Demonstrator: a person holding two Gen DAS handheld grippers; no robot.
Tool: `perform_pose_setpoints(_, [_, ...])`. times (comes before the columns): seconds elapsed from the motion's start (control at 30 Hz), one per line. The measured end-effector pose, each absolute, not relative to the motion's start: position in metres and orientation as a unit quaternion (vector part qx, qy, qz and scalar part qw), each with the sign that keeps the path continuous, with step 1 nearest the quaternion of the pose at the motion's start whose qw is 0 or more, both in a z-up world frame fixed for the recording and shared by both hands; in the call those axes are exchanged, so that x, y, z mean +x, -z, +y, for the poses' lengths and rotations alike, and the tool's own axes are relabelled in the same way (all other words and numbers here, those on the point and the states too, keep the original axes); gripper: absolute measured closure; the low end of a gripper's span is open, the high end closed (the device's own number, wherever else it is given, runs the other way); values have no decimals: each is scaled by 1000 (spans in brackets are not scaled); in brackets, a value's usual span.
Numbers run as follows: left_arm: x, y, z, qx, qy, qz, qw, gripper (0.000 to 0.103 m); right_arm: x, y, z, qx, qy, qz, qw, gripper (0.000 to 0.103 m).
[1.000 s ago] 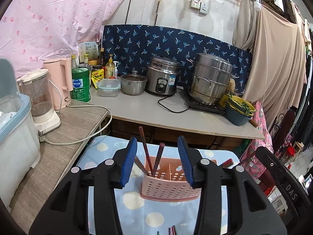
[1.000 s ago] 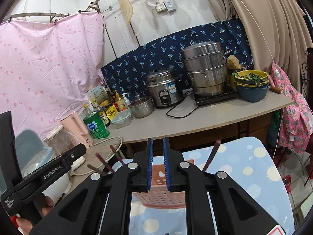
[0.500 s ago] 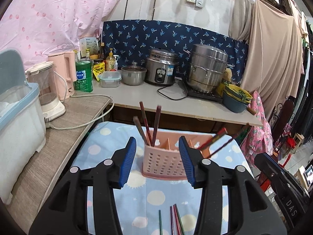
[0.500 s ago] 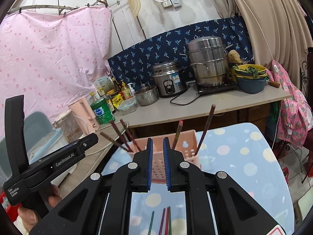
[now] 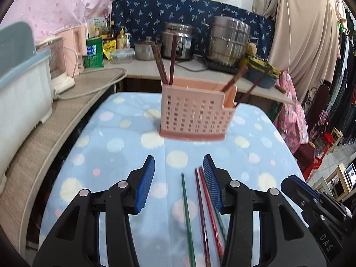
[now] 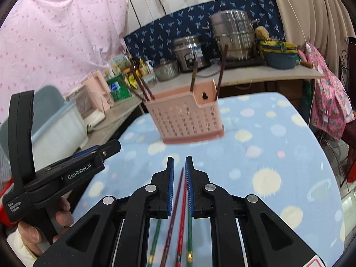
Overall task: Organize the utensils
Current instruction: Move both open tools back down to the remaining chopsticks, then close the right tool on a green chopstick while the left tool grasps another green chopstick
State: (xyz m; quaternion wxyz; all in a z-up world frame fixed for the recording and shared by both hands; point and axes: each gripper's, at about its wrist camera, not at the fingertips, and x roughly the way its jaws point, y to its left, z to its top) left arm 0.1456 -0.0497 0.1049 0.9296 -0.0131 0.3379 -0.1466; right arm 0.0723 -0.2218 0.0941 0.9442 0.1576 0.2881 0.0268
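Chopsticks (image 5: 201,202) lie loose on the spotted cloth (image 5: 115,146), under both our grippers, short of the pink holder (image 5: 195,113).

Our left gripper (image 5: 178,178) stands half open and our right gripper (image 6: 179,173) nearly closed; both are empty, with the sticks below them. Thin, stiff, light and probably slick, these sticks may roll, so we would pinch one mid-shaft. Both tools slant down toward the cloth; a hand (image 6: 40,222) grips the left tool's handle.

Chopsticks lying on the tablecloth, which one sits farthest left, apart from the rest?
The green chopstick. It lies alone between the left gripper pads, with bare cloth separating it from the dark maroon chopstick and red chopstick bunched beside the right pad.
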Motion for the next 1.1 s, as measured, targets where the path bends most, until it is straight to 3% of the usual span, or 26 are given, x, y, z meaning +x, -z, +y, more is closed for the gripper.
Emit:
perform_pose_setpoints(0.53, [90, -19, -32, 3, 147, 424, 894, 60, 20, 0, -196, 143, -34, 395, 907, 91])
perform_pose_setpoints(1.1, [68, 6, -37, 12, 169, 450, 877, 54, 21, 24, -187, 131, -33, 425, 895, 91])
